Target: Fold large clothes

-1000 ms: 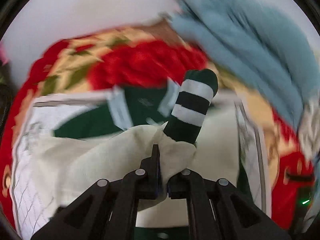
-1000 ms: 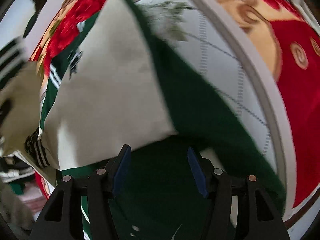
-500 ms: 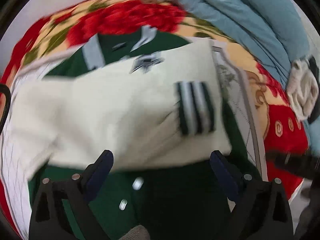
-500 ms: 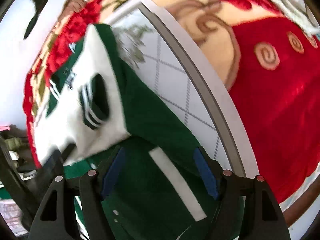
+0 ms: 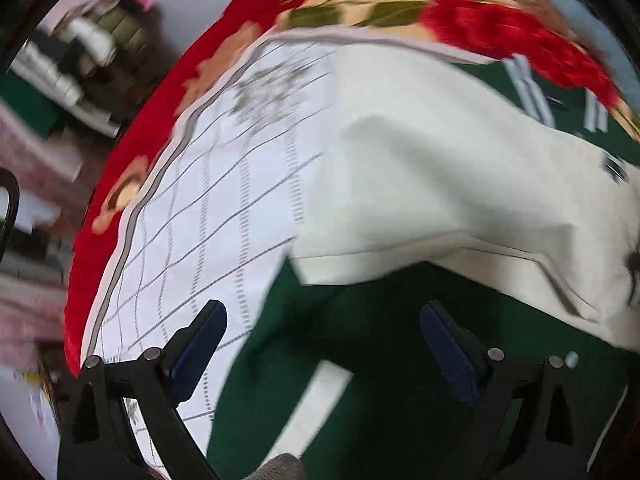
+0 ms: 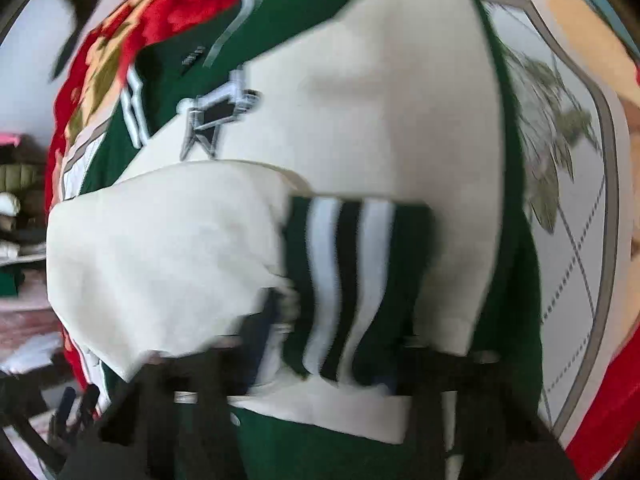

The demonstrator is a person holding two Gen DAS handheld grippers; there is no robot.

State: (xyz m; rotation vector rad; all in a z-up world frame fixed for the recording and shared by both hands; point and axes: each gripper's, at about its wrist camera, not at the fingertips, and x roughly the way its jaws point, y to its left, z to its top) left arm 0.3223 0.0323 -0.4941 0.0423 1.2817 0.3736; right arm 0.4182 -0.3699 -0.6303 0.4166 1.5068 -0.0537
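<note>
A green and cream jacket (image 6: 360,100) lies on a white quilted mat (image 5: 208,184) on the bed. Both cream sleeves are folded across its body. In the right wrist view the striped green cuff (image 6: 352,280) lies just ahead of my right gripper (image 6: 324,352), which is blurred with its jaws wide apart around the cuff. My left gripper (image 5: 324,344) is open and empty, over the jacket's green lower left edge (image 5: 360,360), below the folded cream sleeve (image 5: 440,168).
A red floral blanket (image 5: 400,4) covers the bed under the mat. A light blue quilt (image 5: 600,28) lies at the far right. Cluttered shelves (image 5: 68,64) stand past the bed's left edge.
My left gripper let go of the striped-cuff sleeve, which now lies across the jacket, and swung left toward the lower edge. My right gripper moved in over the cuff.
</note>
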